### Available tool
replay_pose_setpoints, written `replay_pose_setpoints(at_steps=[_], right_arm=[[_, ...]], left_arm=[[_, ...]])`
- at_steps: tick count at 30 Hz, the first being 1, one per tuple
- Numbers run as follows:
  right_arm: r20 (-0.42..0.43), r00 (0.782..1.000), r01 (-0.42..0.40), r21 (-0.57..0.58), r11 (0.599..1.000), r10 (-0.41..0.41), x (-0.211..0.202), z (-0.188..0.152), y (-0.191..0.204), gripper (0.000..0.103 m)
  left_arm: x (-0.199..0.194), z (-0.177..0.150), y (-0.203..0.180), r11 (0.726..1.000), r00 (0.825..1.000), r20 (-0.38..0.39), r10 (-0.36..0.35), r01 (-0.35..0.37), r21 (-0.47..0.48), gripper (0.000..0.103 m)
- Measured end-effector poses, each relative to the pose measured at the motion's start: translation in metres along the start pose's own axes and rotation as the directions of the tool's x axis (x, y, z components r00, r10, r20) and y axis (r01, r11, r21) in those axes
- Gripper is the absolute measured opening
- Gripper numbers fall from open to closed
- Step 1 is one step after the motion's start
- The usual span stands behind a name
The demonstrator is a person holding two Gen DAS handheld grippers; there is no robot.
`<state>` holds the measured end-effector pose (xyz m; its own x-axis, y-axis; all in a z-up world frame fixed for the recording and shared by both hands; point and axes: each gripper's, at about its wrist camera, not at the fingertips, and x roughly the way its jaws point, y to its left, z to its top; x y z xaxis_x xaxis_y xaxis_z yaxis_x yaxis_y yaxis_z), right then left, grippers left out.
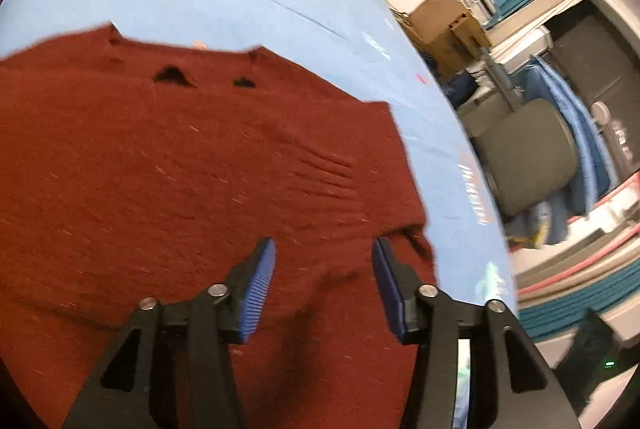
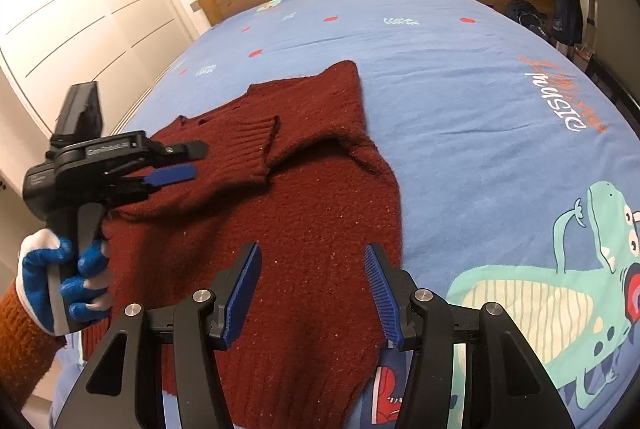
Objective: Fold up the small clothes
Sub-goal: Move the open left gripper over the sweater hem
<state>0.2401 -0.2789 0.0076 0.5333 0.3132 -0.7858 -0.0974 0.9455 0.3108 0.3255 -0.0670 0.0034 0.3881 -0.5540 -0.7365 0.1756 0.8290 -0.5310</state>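
Red sweater (image 2: 280, 229) lies flat on the bed (image 2: 460, 89), one sleeve (image 2: 240, 149) folded inward. Left tool (image 2: 176, 165) gapes empty beside that sleeve; right tool (image 2: 314, 285) hovers wide, holding nothing.

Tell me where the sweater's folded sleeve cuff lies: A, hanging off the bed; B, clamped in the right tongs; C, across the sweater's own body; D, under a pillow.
C: the ribbed cuff rests on the dark red sweater, clear of both tongs.

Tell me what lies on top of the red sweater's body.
One ribbed-cuffed sleeve is folded across the red sweater. The other sleeve is not clearly visible. Beneath the sweater shows the blue bedsheet; anything beneath the knit is hidden.
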Motion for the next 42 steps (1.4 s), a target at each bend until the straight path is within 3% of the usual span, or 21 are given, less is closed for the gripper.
replay_pose_setpoints(at_steps=[6, 12, 16, 21, 23, 26, 27, 29, 34, 38, 42], right_arm=[[-0.003, 1.0, 0.006, -0.004, 1.0, -0.006, 0.0, -0.001, 0.003, 0.055], [-0.008, 1.0, 0.009, 0.001, 1.0, -0.009, 0.0, -0.001, 0.003, 0.055], [-0.008, 1.0, 0.01, -0.008, 1.0, -0.01, 0.0, 0.0, 0.005, 0.055], [0.0, 1.0, 0.014, -0.007, 1.0, -0.014, -0.002, 0.002, 0.006, 0.056], [0.0, 1.0, 0.017, -0.006, 1.0, -0.017, -0.001, 0.002, 0.006, 0.056], [-0.005, 1.0, 0.021, -0.009, 1.0, -0.021, 0.001, 0.002, 0.008, 0.056], [-0.008, 1.0, 0.022, -0.01, 1.0, -0.022, 0.002, 0.002, 0.009, 0.056], [-0.014, 1.0, 0.024, -0.014, 1.0, -0.024, 0.005, 0.002, 0.012, 0.056], [-0.031, 0.999, 0.02, -0.041, 0.999, -0.022, 0.015, 0.003, 0.026, 0.056], [-0.046, 0.999, 0.017, -0.065, 0.998, -0.02, 0.022, 0.003, 0.039, 0.056], [-0.058, 0.998, 0.012, -0.084, 0.996, -0.017, 0.029, 0.003, 0.049, 0.056]], left_arm=[[0.026, -0.015, 0.001, 0.997, 0.996, -0.032, 0.077, -0.077, 0.012, 0.047], [0.035, -0.023, -0.017, 0.996, 0.996, -0.061, 0.061, -0.056, 0.068, 0.049], [0.024, -0.017, -0.017, 0.989, 0.993, -0.015, 0.121, -0.119, 0.083, 0.049], [0.0, -0.009, 0.012, 0.962, 0.963, 0.076, 0.257, -0.262, 0.074, 0.054], [-0.012, -0.007, 0.029, 0.944, 0.942, 0.109, 0.317, -0.324, 0.061, 0.056], [-0.028, -0.005, 0.059, 0.907, 0.897, 0.154, 0.414, -0.422, 0.022, 0.057], [-0.031, -0.004, 0.073, 0.887, 0.875, 0.163, 0.455, -0.461, -0.001, 0.057], [-0.033, -0.005, 0.091, 0.874, 0.861, 0.157, 0.483, -0.484, -0.034, 0.057], [-0.026, -0.019, 0.102, 0.867, 0.855, 0.156, 0.494, -0.499, -0.01, 0.058], [-0.025, -0.033, 0.096, 0.885, 0.872, 0.169, 0.46, -0.465, -0.011, 0.062], [-0.036, -0.036, 0.094, 0.875, 0.855, 0.215, 0.471, -0.483, 0.003, 0.062]])
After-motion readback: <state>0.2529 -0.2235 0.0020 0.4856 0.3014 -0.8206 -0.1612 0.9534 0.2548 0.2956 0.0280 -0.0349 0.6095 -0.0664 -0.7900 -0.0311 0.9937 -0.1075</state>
